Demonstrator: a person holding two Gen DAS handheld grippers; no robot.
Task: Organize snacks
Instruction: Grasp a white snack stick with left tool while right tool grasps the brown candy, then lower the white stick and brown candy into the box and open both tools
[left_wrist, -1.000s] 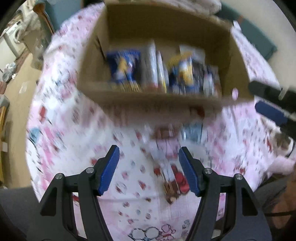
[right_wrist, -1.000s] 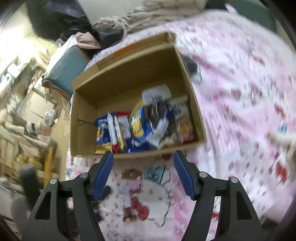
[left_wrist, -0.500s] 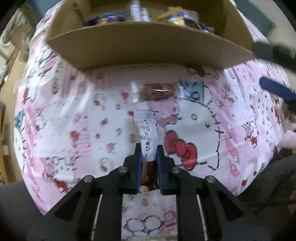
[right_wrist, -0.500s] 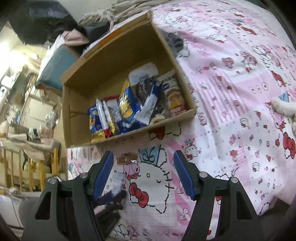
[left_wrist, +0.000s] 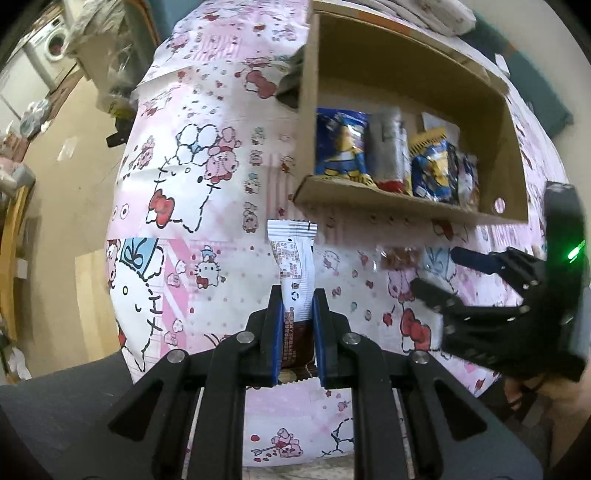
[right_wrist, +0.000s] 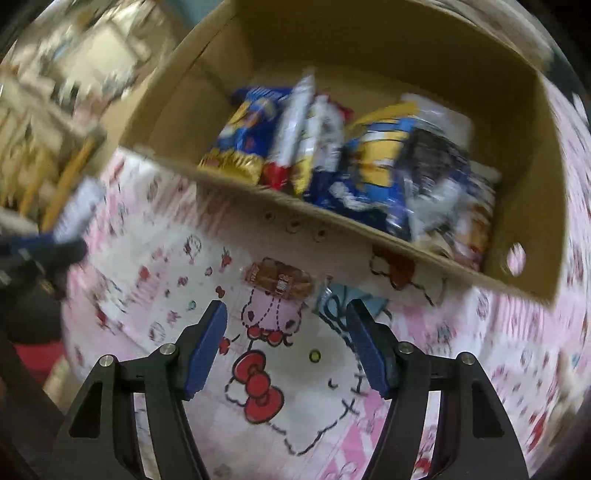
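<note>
My left gripper (left_wrist: 297, 295) is shut on a white and brown snack packet (left_wrist: 294, 258) and holds it above the pink cartoon-print cloth (left_wrist: 207, 184). A cardboard box (left_wrist: 399, 199) stands up and to the right, holding several blue, yellow and white snack bags (left_wrist: 341, 144). My right gripper (right_wrist: 286, 317) is open and empty, low over the cloth, just short of a small brown wrapped snack (right_wrist: 279, 282) that lies in front of the box (right_wrist: 528, 177). That snack (left_wrist: 400, 256) and the right gripper (left_wrist: 443, 273) also show in the left wrist view.
The cloth covers a raised surface whose left edge drops to a tan floor (left_wrist: 66, 147). Clutter and a washing machine (left_wrist: 55, 44) stand far left. The left gripper (right_wrist: 55, 240) shows blurred at the left of the right wrist view.
My left gripper closed on the white and brown packet and lifted it, swinging left. My right gripper dropped down toward the brown snack in front of the box.
</note>
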